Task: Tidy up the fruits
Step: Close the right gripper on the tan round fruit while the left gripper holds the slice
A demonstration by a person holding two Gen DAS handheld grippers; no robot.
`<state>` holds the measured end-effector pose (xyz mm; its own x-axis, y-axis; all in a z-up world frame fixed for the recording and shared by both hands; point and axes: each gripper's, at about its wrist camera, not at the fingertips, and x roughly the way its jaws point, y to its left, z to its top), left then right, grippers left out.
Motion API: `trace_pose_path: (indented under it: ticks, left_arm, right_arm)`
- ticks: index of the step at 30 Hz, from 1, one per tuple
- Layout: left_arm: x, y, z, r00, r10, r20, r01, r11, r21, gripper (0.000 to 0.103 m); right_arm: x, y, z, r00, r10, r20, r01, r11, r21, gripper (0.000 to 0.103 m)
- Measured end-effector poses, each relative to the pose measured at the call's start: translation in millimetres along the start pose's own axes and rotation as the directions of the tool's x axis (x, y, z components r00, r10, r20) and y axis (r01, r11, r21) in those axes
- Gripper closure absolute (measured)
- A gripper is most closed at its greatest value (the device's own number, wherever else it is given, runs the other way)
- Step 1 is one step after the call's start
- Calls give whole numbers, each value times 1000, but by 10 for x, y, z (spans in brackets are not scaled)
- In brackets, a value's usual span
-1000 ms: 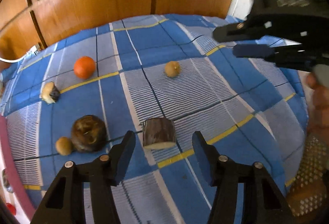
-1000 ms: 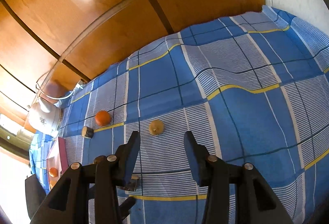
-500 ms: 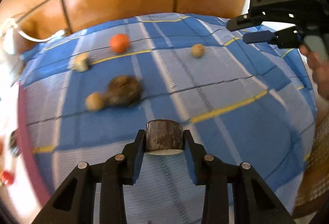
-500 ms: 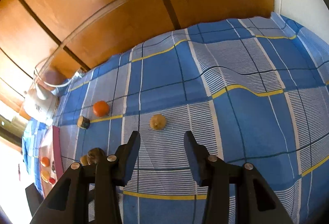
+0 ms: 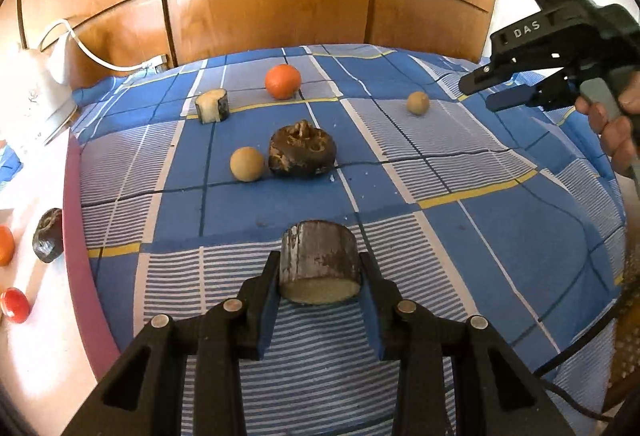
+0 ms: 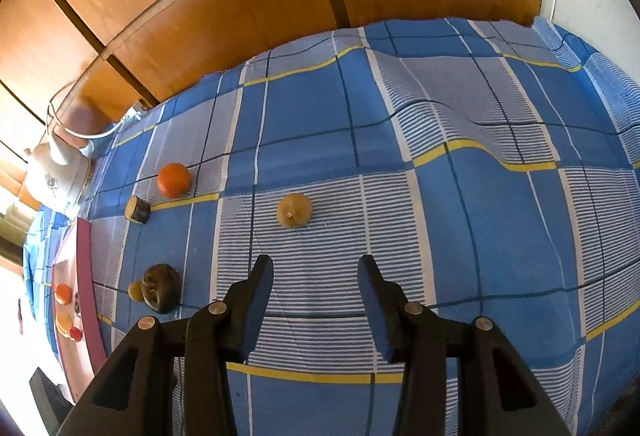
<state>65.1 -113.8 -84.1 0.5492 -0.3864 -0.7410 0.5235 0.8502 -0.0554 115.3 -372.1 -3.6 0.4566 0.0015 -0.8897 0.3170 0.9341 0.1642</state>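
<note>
1. Blue checked cloth (image 5: 460, 244) spread wide over the whole top, wood wall at 12 o'clock.
2. White kettle (image 5: 28, 107) at 10 o'clock, off the cloth edge.
3. Left gripper (image 5: 319, 278) at 6 o'clock, squeezed tight on the dark round fruit chunk (image 5: 318, 260), pale cut side facing the camera.
4. Right gripper (image 6: 316, 300) with fingers wide apart, nothing between them, up over the cloth; seen at 2 o'clock in the left view.
5. Lumpy brown fruit (image 5: 302, 151) near the middle, small tan ball (image 5: 247, 163) touching or just beside it at 9 o'clock.
6. Orange (image 5: 283, 81) at 12 o'clock, cut fruit piece (image 5: 212, 105) just beside it at 9 o'clock.
7. Another tan ball (image 5: 418, 102) at 1 o'clock, well apart from the others.
</note>
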Motion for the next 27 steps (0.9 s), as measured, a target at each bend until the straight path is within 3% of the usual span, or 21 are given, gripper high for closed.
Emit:
trace_pose_path:
  ticks: [12,19,26,27]
  left_arm:
    - [-27,12,-25,1000,-18,19,19,1000,-5,67]
    - [-29,28,-32,999,-31,20,32,999,-10,67]
    - [-23,35,-29,999,-37,21,37,999,-11,67]
    - [-22,32,-30,999,-36,21,37,999,-11,67]
  right_arm:
    - [149,27,-22,999,-24,-35,24,1000,-16,59]
    - [327,246,197,999,6,-44,-8,999,-48,57]
    - [737,368,374,988,-122,-91,114,989,-90,57]
    - [771,382,365,985,-142,-99,132,985,-109,67]
